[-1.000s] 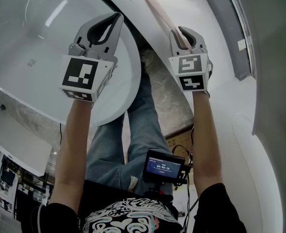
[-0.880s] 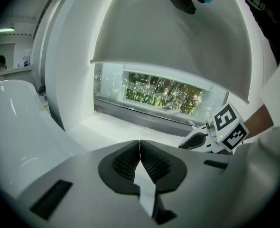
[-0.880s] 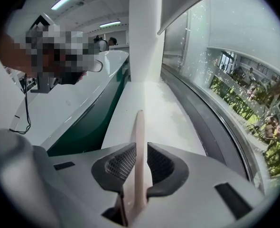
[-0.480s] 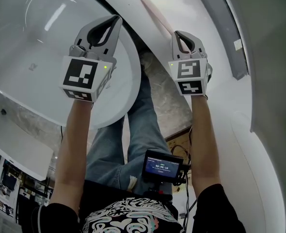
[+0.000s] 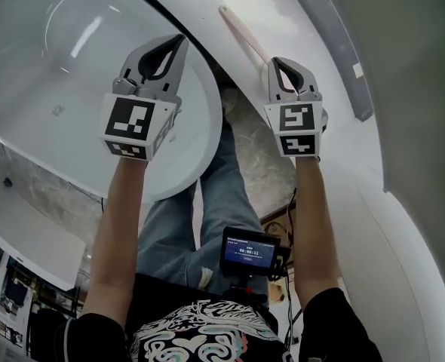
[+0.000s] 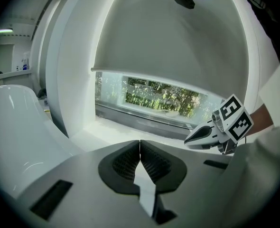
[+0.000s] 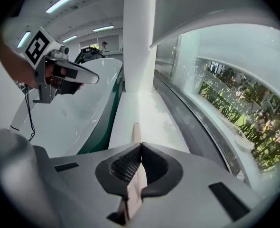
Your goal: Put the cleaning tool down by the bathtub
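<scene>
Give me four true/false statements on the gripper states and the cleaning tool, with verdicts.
1. The right gripper is shut on the cleaning tool's thin handle. True.
2. The left gripper is open. False: its jaws are together with nothing between them.
3. The handle sticks out past the right gripper's jaws, pointing along the white ledge beside the bathtub. True.
4. The cleaning tool lies on the floor. False: it is held up in the right gripper.
</scene>
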### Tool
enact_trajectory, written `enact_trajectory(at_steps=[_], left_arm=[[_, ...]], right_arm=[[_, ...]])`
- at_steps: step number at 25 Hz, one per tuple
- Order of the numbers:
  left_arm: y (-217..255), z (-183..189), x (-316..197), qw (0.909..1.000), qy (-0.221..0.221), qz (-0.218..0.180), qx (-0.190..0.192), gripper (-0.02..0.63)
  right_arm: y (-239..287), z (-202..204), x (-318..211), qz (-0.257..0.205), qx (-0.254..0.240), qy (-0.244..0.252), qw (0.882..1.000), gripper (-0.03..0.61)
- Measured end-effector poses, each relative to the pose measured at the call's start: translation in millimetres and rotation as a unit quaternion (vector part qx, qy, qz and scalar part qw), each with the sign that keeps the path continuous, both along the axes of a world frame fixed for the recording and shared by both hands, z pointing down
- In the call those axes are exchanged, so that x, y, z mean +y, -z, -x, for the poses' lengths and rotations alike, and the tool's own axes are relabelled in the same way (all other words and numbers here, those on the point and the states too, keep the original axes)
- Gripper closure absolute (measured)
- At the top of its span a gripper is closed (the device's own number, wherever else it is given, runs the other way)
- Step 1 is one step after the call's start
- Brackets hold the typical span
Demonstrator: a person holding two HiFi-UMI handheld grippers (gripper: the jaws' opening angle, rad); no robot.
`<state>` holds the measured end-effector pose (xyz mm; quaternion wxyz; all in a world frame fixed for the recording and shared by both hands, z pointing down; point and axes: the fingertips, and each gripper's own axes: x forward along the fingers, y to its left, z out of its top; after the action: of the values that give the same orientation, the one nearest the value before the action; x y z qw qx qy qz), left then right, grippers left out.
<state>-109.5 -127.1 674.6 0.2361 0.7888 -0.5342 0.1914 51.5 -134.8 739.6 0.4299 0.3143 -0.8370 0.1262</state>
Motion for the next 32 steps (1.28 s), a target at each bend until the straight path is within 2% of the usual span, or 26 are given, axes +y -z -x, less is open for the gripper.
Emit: enact_trajectory(at_steps=[14, 24, 32], left_arm=[[76, 14, 12, 0.9991, -0.021, -0.036, 0.000, 0.597], [161, 34, 17, 0.9969, -0.016, -0.077, -0.005, 0.597], [225, 51, 41, 0.9945, -0.023, -0.102, -0.010, 0.597]], right_arm=[[106, 18, 6, -0.058, -0.026, -0.024, 0.998, 0.551], [204, 25, 17, -0.109, -0.056, -0.058, 0.991, 0.551], [277, 27, 36, -0.139, -0.072, -0.094, 0.983, 0.551]])
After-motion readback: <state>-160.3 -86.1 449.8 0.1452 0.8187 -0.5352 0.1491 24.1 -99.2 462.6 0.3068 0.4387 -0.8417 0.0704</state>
